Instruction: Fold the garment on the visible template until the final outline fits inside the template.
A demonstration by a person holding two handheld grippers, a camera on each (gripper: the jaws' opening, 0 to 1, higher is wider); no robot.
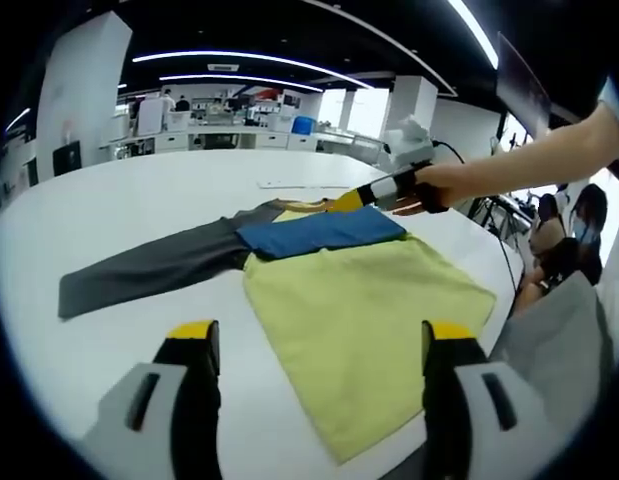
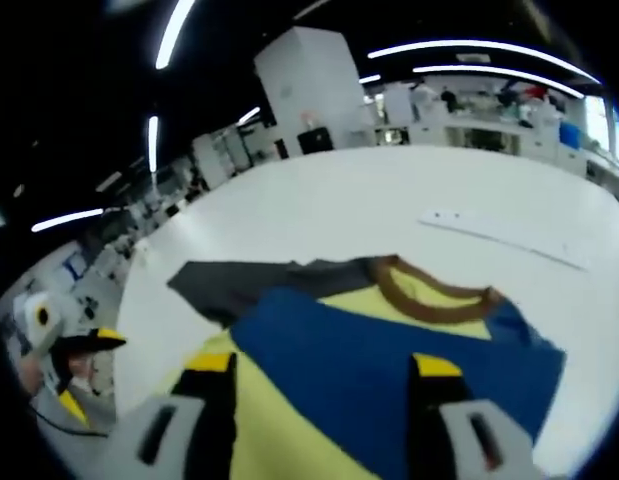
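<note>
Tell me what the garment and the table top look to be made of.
The garment looks like soft knit fabric, matte, in yellow, blue and grey panels with a brown ribbed collar; it lies limp with soft creases. The table looks like a hard, smooth white surface, perhaps laminate, faintly reflecting the ceiling lights. I cannot tell the exact fibre or board.

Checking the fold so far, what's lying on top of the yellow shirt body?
A blue sleeve is folded across the yellow body below the brown collar. The grey sleeve lies out on the table. What's under the blue fold is covered.
</note>
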